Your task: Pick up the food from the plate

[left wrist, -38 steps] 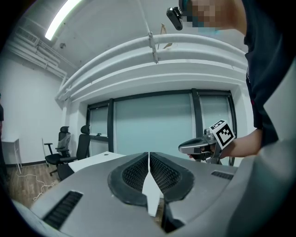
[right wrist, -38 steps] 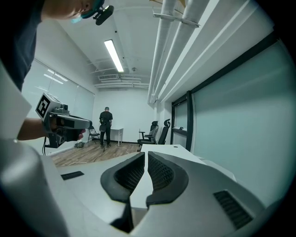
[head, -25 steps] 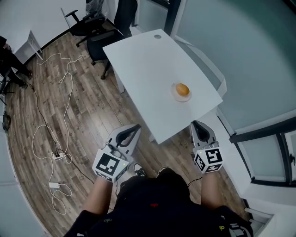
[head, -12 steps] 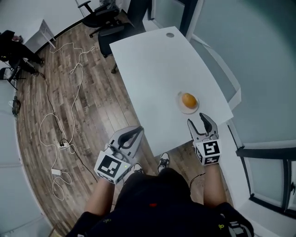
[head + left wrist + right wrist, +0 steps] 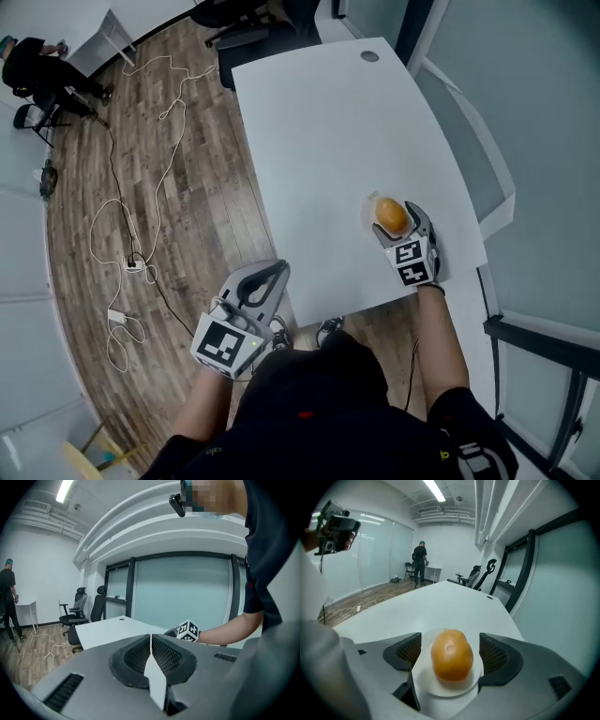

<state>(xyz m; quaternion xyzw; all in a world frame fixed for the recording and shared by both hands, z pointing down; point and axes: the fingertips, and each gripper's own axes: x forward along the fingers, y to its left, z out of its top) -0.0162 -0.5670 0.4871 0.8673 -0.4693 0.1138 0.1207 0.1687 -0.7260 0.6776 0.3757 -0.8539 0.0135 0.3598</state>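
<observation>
An orange, egg-shaped piece of food (image 5: 391, 216) (image 5: 451, 654) lies on a small white plate (image 5: 368, 201) (image 5: 440, 687) near the white table's (image 5: 319, 141) front right corner. My right gripper (image 5: 399, 225) (image 5: 451, 652) straddles the food. Its jaws are opening, and the dark pads (image 5: 408, 651) stand on either side with a gap to the food. My left gripper (image 5: 275, 272) (image 5: 151, 652) hangs off the table's front left edge, above the floor. It is shut with nothing in it.
Black office chairs (image 5: 253, 19) stand at the table's far end. White cables (image 5: 122, 216) trail over the wooden floor on the left, where a person (image 5: 37, 66) stands far off. A glass wall (image 5: 544, 112) runs along the right.
My right gripper has moved forward over the table edge to the plate, and its jaws have opened around the food. The left gripper has barely moved.
</observation>
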